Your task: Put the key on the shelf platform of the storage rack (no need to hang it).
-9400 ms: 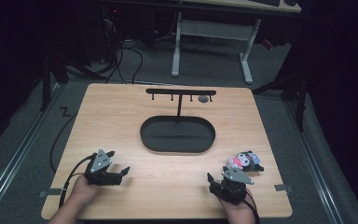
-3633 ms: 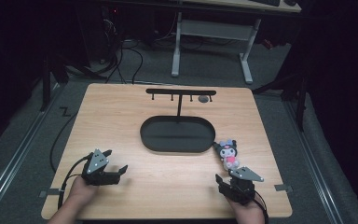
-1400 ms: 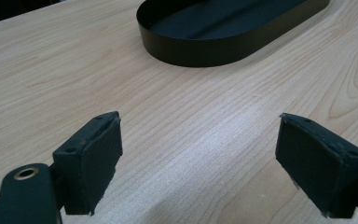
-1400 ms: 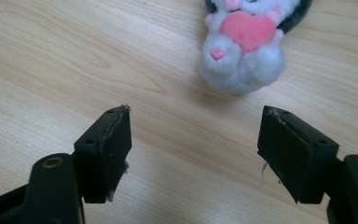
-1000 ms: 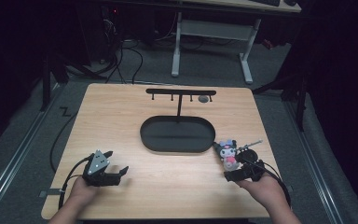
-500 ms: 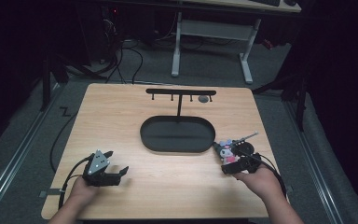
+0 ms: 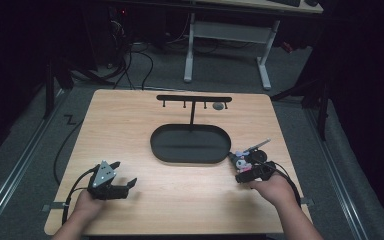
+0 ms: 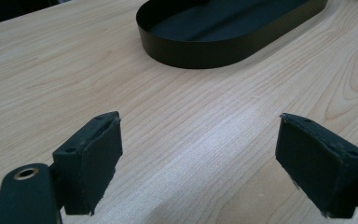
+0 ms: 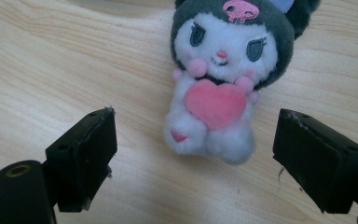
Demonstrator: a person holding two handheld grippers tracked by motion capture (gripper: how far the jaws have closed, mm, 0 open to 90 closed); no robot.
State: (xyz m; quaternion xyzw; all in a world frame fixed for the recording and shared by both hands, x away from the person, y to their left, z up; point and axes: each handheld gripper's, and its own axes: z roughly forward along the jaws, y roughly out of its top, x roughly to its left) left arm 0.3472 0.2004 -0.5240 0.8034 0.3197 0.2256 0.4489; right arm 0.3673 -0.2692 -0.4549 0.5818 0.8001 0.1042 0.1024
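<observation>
A dim lab: wooden table (image 7: 130, 130), floor cables (image 7: 145, 55), metal desk frame (image 7: 225, 35).

Plush toy (image 9: 216, 81), face-up, beside tray (image 7: 190, 143)

An oval tray (image 7: 190, 144) is sitting at the centre of the table (image 7: 130, 125), with a hook rack (image 7: 194, 99) standing behind it. A plush toy (image 7: 241, 161) is lying just right of the tray.
</observation>
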